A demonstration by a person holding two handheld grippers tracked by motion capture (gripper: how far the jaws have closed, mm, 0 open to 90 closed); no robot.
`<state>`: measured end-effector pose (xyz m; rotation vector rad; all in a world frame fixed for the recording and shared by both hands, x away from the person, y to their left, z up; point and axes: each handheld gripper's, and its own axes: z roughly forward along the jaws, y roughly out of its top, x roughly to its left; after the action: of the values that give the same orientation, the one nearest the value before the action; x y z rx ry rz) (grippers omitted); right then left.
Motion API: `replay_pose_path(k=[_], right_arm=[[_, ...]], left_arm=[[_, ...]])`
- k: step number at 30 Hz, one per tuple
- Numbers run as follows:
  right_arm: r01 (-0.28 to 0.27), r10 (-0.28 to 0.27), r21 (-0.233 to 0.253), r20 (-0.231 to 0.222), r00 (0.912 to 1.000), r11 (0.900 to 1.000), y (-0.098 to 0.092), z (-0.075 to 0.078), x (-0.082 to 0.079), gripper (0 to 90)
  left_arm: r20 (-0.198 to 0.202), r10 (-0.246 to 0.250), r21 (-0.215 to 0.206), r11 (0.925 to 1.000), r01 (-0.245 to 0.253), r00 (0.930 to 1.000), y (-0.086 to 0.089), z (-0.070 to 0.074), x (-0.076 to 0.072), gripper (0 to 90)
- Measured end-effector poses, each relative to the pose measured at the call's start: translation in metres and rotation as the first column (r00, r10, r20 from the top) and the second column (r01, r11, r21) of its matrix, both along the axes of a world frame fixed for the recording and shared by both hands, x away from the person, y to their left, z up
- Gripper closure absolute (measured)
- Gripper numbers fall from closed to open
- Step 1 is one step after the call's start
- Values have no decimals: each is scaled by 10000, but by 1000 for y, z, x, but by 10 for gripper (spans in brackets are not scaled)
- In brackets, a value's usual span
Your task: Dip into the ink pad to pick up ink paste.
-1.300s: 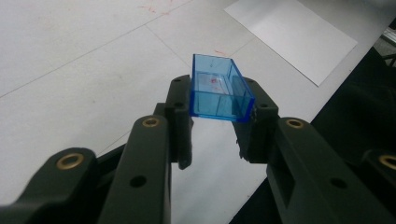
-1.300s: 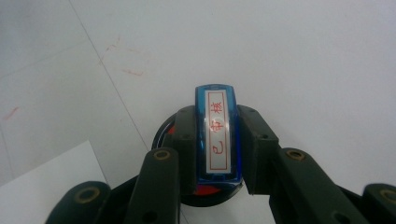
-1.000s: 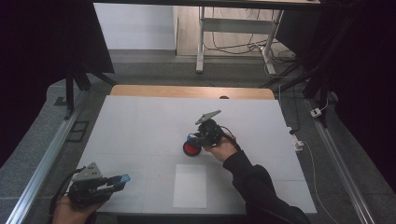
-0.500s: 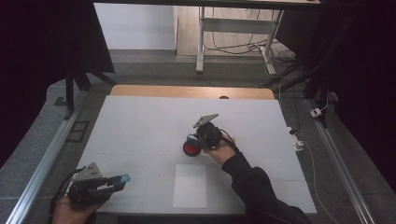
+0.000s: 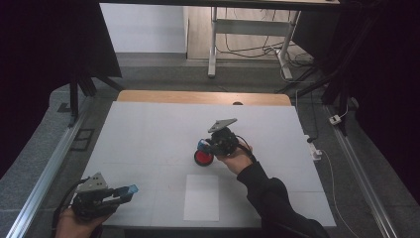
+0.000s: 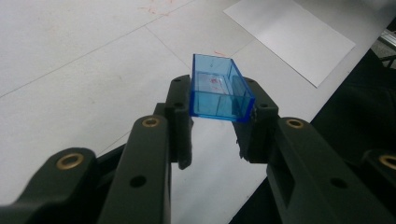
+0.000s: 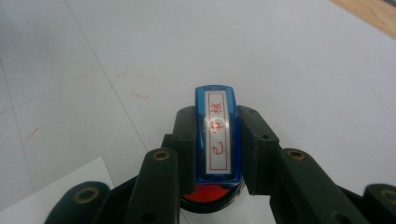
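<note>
High view shows the right gripper (image 5: 205, 147) near the middle of the white table (image 5: 148, 134), its jaws closed on a blue stamp (image 7: 217, 135) with a red-character label, just above a round red ink pad (image 5: 203, 158). The left gripper (image 5: 130, 190) is at the front left corner and clamps a clear blue cap (image 6: 218, 88). A white paper sheet (image 5: 202, 197) lies between them.
</note>
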<state>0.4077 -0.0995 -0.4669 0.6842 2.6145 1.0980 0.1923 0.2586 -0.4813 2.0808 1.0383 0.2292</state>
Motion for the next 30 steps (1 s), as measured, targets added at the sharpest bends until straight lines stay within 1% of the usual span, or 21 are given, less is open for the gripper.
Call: replay_pose_path(k=[1, 4, 11, 13, 16, 20, 22, 24, 26, 29, 30], right_arm=[[-30, 30, -29, 26, 10000, 10000, 0, 1, 0, 703], [-104, 103, -11, -93, 9999, 9999, 1, 0, -1, 703], [-345, 333, -395, -311, 9990, 9986, 6, -7, -1, 704], [-398, 384, -547, -263, 9989, 9977, 7, -9, -1, 704], [-400, 379, -572, -365, 9986, 9976, 8, -11, -1, 703], [-401, 378, -662, -370, 9986, 9970, 8, -12, 0, 703], [-395, 370, -592, -423, 9984, 9975, 8, -13, 0, 703], [-453, 423, -702, -427, 9982, 9965, 8, -14, 1, 704], [-446, 416, -714, -432, 9982, 9964, 9, -14, 1, 704], [-357, 321, -672, -527, 9981, 9971, 9, -15, 1, 705], [-271, 232, -615, -622, 9978, 9977, 10, -15, 1, 705]], left_arm=[[1, 2, 3, 10000, -2, 10000, 0, 0, 0, 686], [0, -2, 1, 10000, 2, 10000, 0, 0, 0, 686], [10, -10, -7, 10000, 10, 10000, 0, 0, 0, 686], [8, -10, -9, 10000, 10, 10000, 0, 0, 0, 686], [7, -8, -9, 10000, 8, 10000, 0, 0, 0, 686], [-2, -11, -10, 10000, 11, 10000, 0, 0, 0, 686], [-1, -13, -10, 10000, 13, 10000, 0, 0, 0, 686], [-3, -12, -11, 10000, 12, 10000, 0, 0, 0, 686], [0, -10, -11, 10000, 10, 10000, 0, 0, 0, 686], [-8, -8, -12, 10000, 8, 10000, 0, 0, 0, 686], [-11, -7, -6, 10000, 7, 10000, 0, 0, 0, 686]])
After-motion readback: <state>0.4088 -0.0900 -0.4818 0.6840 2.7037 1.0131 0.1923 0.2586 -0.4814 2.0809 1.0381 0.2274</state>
